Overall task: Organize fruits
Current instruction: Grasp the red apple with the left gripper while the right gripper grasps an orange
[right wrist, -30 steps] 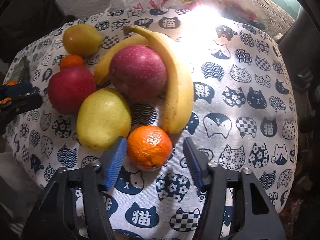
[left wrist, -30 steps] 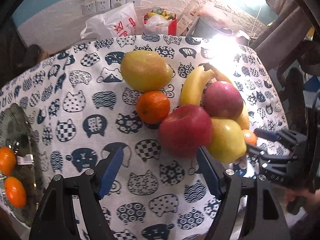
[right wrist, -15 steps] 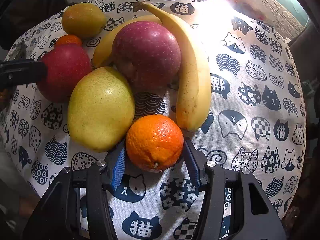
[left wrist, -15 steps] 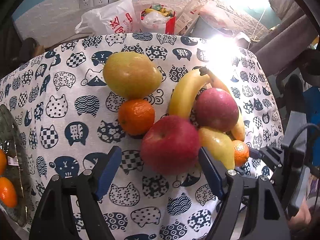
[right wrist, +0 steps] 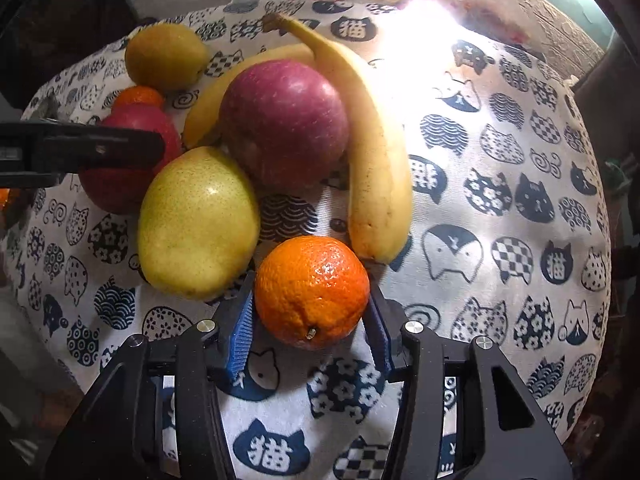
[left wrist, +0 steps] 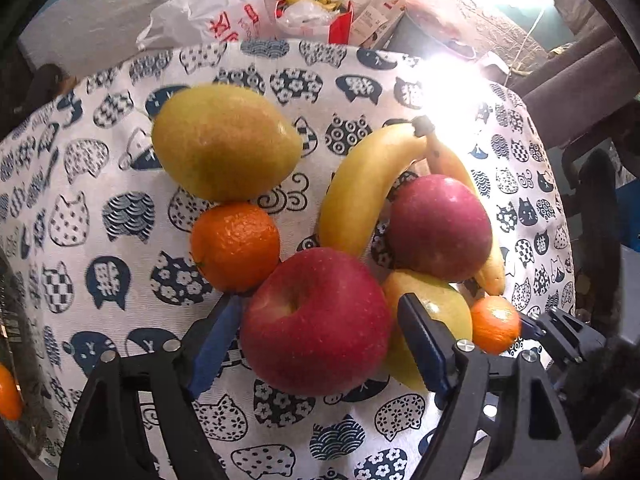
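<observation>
On the tablecloth (right wrist: 500, 208) you can read the character 猫 printed inside several dark cat heads: one near the far edge (right wrist: 354, 29), one toward the right edge (right wrist: 557, 262), and one at the near edge (right wrist: 270, 450). Behind the table's far edge, your white plastic bag (left wrist: 216, 20) carries red print, probably Chinese characters, too crumpled to read.

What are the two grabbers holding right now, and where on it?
The right gripper jaws are closing on the orange, one pad on each side. The left gripper jaws are opening around the red apple, not gripping it yet.
</observation>
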Tool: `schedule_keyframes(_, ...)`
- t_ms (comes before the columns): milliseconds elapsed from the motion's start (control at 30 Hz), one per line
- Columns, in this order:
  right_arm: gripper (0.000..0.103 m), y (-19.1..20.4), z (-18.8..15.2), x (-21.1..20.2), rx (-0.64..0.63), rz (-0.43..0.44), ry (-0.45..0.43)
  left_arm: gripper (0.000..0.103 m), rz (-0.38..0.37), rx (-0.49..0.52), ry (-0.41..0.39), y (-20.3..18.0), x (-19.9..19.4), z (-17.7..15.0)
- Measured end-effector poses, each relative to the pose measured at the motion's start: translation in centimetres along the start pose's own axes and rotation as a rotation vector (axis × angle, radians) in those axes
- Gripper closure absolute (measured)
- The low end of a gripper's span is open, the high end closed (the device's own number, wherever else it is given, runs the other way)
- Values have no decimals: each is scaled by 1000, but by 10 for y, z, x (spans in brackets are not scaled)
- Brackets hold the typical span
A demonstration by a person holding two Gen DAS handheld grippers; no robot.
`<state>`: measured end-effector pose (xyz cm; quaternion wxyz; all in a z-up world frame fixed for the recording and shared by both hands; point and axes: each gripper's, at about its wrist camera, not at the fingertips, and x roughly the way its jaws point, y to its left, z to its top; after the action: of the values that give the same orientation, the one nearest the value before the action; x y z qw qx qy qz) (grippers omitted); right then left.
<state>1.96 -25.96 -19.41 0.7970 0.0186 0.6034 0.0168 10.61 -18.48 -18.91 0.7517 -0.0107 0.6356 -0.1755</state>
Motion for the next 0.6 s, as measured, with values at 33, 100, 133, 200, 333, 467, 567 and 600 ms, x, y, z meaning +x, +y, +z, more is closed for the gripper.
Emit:
schedule_keyframes(33, 55, -2, -2, -2, 7, -1, -4, 21, -11, -20, -3, 3, 1, 0)
schedule_keyframes(100, 55, -9, -5, -7, 29, -4, -11, 21, -37, -57, 0, 8, 4, 2)
schedule_keyframes(133, 55, -11, -5, -9, 36, -7, -14, 24, -52, -74, 4, 11, 6, 2)
schedule_keyframes(200, 55, -15, -6, -13, 49, -14, -19, 26, -71, -89, 9, 14, 9, 3)
schedule_keyframes(333, 55, -11, -4, -20, 58, -22, -32, 26, -56, -60, -20, 11, 7, 1)
schedule_keyframes(467, 55, -6, -4, -29, 51, -33, -54, 26, -41, -31, -37, 12, 6, -2)
schedule_keyframes(567, 55, -6, -2, -37, 54, -36, -79, 26, -21, 2, -53, 8, 3, -7)
schedule_keyframes(600, 55, -5, -1, -40, 56, -36, -88, 26, -22, 7, -59, 7, 1, -9)
